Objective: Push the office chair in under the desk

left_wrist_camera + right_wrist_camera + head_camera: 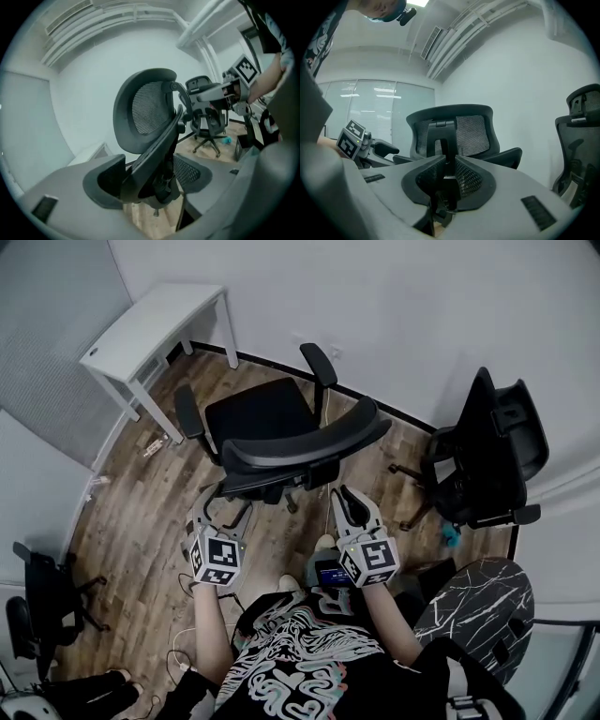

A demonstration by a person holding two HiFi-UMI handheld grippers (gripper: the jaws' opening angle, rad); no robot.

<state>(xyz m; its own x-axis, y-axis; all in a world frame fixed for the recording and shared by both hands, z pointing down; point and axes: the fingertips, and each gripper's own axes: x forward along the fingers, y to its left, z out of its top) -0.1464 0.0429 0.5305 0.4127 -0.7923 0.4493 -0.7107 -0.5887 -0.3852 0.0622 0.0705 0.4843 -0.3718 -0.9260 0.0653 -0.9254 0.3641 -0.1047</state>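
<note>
A black mesh-backed office chair (pixel 272 432) stands in the middle of the wood floor, its backrest (pixel 309 451) towards me. The seat faces a white desk (pixel 155 320) at the upper left, and a gap of floor lies between them. My left gripper (pixel 217 512) hangs low behind the backrest's left end, jaws wide open and empty. In the left gripper view the chair (pixel 145 108) shows between the spread pads (pixel 101 180). My right gripper (pixel 345 495) is behind the backrest's right end, shut with nothing in it. Its pads (pixel 429 180) frame the chair's spine (pixel 445 138) ahead.
A second black chair (pixel 487 451) stands at the right by the wall. A third (pixel 37 601) is at the lower left. Small bits of litter (pixel 150 446) lie on the floor under the desk's near side. White walls close the room behind the desk.
</note>
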